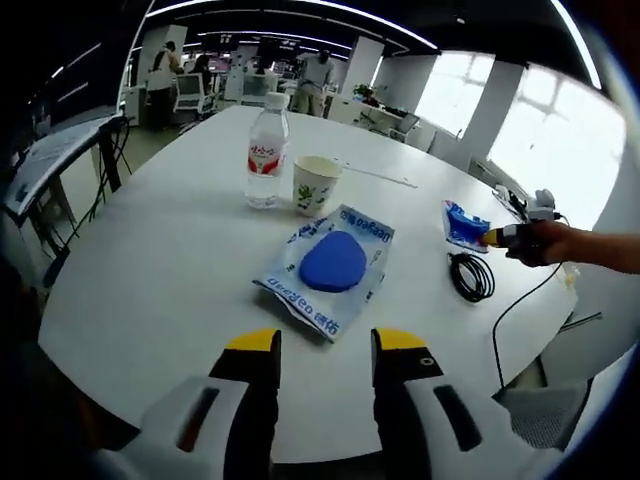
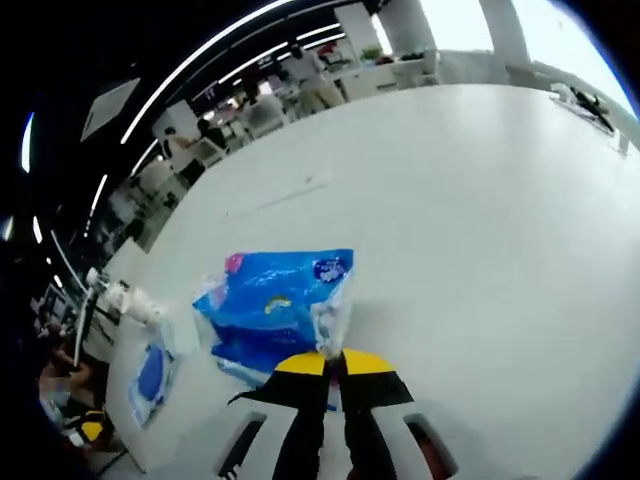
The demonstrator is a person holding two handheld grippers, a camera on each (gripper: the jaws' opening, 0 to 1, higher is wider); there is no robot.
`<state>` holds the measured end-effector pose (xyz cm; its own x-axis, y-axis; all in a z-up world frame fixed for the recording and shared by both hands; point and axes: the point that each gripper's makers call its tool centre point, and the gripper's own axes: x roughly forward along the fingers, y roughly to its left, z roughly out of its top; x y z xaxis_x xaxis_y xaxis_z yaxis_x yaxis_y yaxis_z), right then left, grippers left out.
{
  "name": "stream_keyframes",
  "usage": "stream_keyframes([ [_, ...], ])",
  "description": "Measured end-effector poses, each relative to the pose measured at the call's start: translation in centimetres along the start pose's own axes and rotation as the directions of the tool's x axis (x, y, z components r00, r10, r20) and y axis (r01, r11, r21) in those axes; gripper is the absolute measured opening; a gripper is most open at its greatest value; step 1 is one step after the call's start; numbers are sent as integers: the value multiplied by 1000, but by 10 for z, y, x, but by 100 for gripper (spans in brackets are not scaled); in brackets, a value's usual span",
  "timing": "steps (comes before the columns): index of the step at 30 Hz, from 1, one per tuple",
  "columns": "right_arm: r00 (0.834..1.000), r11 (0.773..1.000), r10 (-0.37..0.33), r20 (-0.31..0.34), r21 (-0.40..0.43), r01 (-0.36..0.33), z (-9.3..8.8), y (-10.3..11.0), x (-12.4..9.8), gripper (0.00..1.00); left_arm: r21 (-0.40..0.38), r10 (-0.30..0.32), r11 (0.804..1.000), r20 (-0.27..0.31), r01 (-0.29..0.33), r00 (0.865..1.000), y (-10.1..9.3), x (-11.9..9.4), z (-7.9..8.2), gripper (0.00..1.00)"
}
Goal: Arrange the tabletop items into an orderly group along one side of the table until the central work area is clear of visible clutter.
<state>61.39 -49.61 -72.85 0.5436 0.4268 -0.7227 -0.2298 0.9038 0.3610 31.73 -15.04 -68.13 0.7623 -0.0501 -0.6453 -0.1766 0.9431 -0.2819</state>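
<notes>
Worktop (image 1: 160, 260), white and rounded, carries all the things in the left gripper view. Near its far middle stands a clear plastic water bottle with a red-and-white label (image 1: 267, 152), upright, and just beside it on the right a pale paper cup with a green print (image 1: 316, 185), also upright. Nearer lies a flat white-and-blue printed packet with a blue oval pad showing through it (image 1: 333, 264). Well to the right is a coiled black cable (image 1: 472, 275), its loose end trailing off toward the worktop's edge.

The left gripper (image 1: 325, 345) hangs above the near edge with its yellow-tipped black fingers (image 1: 252, 350) apart and nothing between them.

At the right of that view the right gripper (image 1: 500, 236) comes in, held in a person's hand (image 1: 560, 243), its tip touching a small blue plastic pouch (image 1: 462, 222) that lies beyond the cable.

The right gripper view gives that pouch close up: a crinkled blue plastic pouch with a white and pink print (image 2: 275, 310), lying on the white worktop (image 2: 480, 220). The right gripper (image 2: 333, 362) has its fingers (image 2: 368, 362) drawn close together, clamped on the pouch's near corner. Farther left in this view, small and blurred, the white-and-blue packet (image 2: 150, 375) lies flat. The bottle and cup seem to sit beyond it, too blurred to be sure.
</notes>
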Motion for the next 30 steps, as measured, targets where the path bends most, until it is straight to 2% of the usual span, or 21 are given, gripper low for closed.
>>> stream_keyframes([
  [10,997,999,-25,-68,-39,23,6,-19,26,2,-35,36,999,1,-36,999,3,-4,0,34],
  [21,996,1000,-14,-86,-17,12,5,-25,39,2,-50,47,998,-6,-47,999,0,-2,1,33],
  [30,996,1000,-14,-90,-20,12,7,-29,38,3,-48,43,998,-17,-44,999,-3,2,0,33],
])
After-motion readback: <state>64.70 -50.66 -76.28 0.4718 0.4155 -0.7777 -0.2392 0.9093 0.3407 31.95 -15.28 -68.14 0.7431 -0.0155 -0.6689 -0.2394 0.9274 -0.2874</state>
